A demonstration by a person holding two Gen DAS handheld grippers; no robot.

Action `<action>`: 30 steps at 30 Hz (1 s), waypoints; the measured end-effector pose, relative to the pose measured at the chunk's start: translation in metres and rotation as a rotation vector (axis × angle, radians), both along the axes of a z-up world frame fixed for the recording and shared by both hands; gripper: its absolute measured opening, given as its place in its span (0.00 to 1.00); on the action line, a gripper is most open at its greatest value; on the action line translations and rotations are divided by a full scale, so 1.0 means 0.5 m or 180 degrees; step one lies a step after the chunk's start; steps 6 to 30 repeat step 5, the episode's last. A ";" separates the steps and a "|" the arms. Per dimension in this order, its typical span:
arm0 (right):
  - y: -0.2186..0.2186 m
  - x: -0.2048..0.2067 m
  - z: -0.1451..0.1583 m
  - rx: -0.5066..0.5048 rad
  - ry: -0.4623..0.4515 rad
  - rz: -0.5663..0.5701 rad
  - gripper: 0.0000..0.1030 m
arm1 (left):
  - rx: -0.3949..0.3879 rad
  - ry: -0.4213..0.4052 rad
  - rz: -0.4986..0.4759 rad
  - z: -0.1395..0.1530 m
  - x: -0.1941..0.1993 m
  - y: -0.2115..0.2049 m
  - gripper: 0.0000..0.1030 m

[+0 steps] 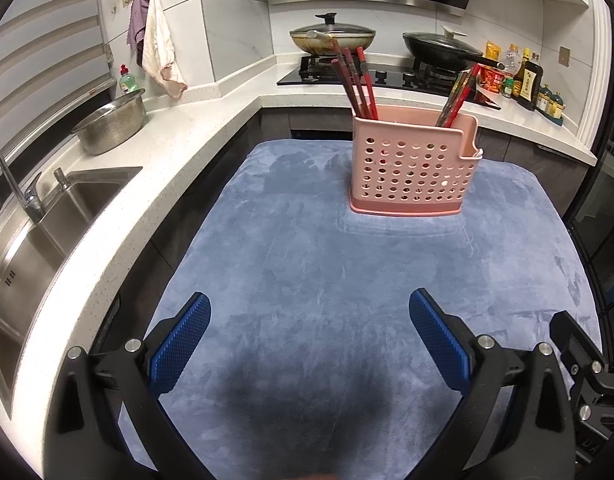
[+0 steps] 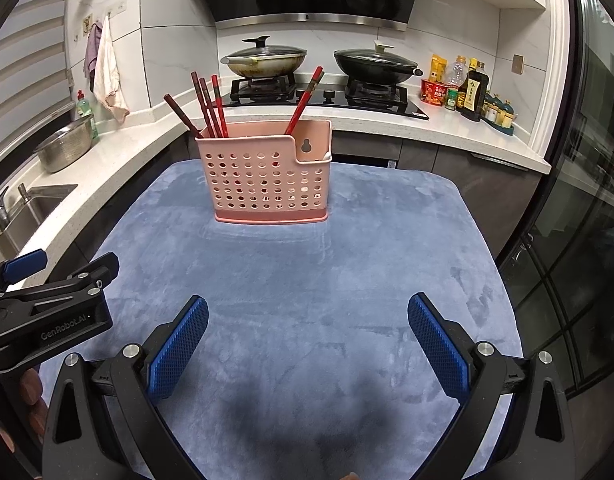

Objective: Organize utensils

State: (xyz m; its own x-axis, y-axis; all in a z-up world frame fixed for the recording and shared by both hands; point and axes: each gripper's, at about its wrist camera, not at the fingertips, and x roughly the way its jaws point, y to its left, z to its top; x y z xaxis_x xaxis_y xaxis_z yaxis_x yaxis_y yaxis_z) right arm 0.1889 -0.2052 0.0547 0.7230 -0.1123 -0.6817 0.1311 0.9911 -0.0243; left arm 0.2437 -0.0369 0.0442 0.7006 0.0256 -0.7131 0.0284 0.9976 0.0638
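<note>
A pink perforated utensil holder [image 1: 413, 166] [image 2: 267, 178] stands upright on a blue-grey mat [image 1: 327, 280] [image 2: 307, 280]. Red chopsticks [image 1: 357, 84] [image 2: 209, 106] lean out of its left compartment, and more red chopsticks [image 1: 459, 94] [image 2: 305, 100] stick out of its right one. My left gripper [image 1: 309, 338] hovers open over the near mat, well short of the holder, with nothing between its blue pads. My right gripper [image 2: 307, 338] is likewise open and empty, at a similar distance. The left gripper's body [image 2: 47, 312] shows at the left edge of the right wrist view.
A white counter wraps around left and back, with a sink [image 1: 35, 232], a steel colander [image 1: 111, 122] and a green soap bottle [image 1: 127, 80]. Two lidded woks [image 2: 263, 58] [image 2: 373, 64] sit on the stove. Sauce bottles [image 2: 467, 88] stand at back right. A dark glass door [image 2: 579, 240] is on the right.
</note>
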 end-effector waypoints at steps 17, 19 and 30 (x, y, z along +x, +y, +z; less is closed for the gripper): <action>-0.004 0.001 0.000 -0.0023 0.0004 -0.0024 0.94 | 0.0016 0.0010 -0.0019 -0.003 0.003 -0.001 0.92; -0.004 0.001 0.000 -0.0023 0.0004 -0.0024 0.94 | 0.0016 0.0010 -0.0019 -0.003 0.003 -0.001 0.92; -0.004 0.001 0.000 -0.0023 0.0004 -0.0024 0.94 | 0.0016 0.0010 -0.0019 -0.003 0.003 -0.001 0.92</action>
